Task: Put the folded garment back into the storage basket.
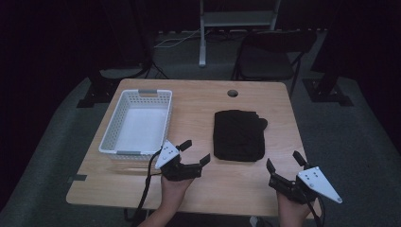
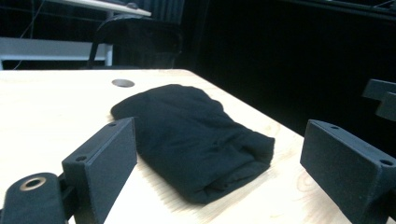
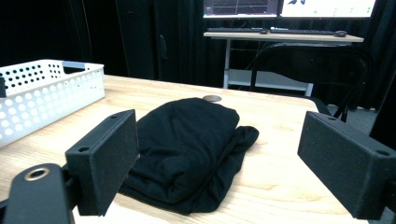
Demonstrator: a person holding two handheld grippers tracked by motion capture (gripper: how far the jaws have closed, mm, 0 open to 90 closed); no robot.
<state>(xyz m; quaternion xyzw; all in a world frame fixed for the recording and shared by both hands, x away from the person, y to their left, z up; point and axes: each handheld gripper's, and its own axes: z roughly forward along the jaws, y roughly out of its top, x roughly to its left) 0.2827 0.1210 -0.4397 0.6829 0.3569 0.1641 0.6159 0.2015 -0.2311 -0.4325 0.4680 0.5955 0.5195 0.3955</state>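
Both grippers [image 1: 195, 152] [image 1: 285, 162] near counter's front edge, jaws apart, empty; pinch folded cloth [image 1: 238, 135] by corners, keep fold.

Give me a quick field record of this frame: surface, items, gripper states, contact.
surface: wooden table with a round hole near the far edge
garment: folded black cloth lying flat, right of centre
container: white perforated basket, on the left, nothing seen inside
left gripper: open, near the basket's front right corner, aimed toward the cloth
right gripper: open, near the front right edge
contact: neither gripper touches the cloth
beyond table: dark folding chair
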